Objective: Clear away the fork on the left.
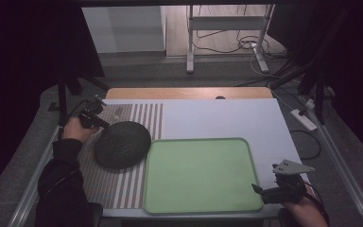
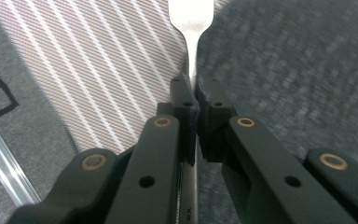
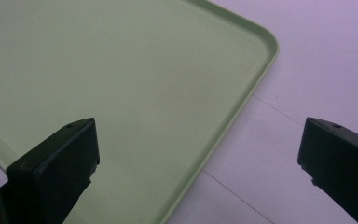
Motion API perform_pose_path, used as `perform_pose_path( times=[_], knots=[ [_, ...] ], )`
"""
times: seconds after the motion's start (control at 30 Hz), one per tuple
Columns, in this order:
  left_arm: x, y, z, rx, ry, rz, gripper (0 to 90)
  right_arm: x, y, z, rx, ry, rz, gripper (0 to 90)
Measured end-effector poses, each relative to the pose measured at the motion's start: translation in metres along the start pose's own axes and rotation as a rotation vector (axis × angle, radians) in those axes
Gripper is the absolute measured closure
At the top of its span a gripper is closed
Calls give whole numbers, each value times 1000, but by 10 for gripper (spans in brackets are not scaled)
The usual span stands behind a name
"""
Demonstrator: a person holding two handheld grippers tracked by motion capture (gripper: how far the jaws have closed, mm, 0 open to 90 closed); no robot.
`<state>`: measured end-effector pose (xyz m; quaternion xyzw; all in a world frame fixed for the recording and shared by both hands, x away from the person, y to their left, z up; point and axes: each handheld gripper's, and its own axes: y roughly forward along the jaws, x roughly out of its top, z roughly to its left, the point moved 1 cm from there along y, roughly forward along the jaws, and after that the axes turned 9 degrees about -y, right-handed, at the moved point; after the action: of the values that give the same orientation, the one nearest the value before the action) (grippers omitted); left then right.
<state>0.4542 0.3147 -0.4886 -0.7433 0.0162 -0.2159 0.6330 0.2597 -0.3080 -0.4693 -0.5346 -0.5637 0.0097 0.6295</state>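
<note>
One fork (image 2: 192, 28), handle clamped in left gripper (image 2: 192, 88) beside dark plate (image 1: 122, 144); right gripper (image 3: 200, 154) gaping, idle over green tray (image 3: 121, 93).

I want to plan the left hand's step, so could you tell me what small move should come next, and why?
Probably lift the left gripper a little: its jaws are shut on the fork handle, which lies over the striped mat beside the dark plate, so raising it clears both.

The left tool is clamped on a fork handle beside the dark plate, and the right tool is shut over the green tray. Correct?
Not quite: the right tool is open, jaws wide apart, as the right gripper view shows. The left tool does clamp the fork beside the dark plate.
</note>
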Motion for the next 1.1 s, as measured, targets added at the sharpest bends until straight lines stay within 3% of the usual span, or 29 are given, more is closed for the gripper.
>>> perform_pose_path(
  times=[0.1, 0.33, 0.53, 0.67, 0.9, 1.03, 1.1],
  knots=[
    [-5, -3, -15, -28, 23, 1, 855, 0, 0, 0, 0, 0, 0, 0],
    [-9, -13, -38, -38, 59, -1, 856, 0, 0, 0, 2, -1, -4, 0],
    [-12, -15, -62, -73, 99, 14, 856, 0, -1, 0, 3, -1, -5, 0],
    [-17, -16, -88, -107, 141, 16, 856, 0, -1, 0, 4, -3, -6, 0],
    [-28, -19, -127, -148, 151, 19, 856, 0, -1, 1, 4, -10, -7, 0],
    [-34, -16, -153, -171, 174, 35, 856, 0, -1, 2, 7, -16, -9, 0],
    [-35, -15, -160, -178, 185, 34, 855, 0, -1, 2, 7, -18, -9, 0]
  ],
)
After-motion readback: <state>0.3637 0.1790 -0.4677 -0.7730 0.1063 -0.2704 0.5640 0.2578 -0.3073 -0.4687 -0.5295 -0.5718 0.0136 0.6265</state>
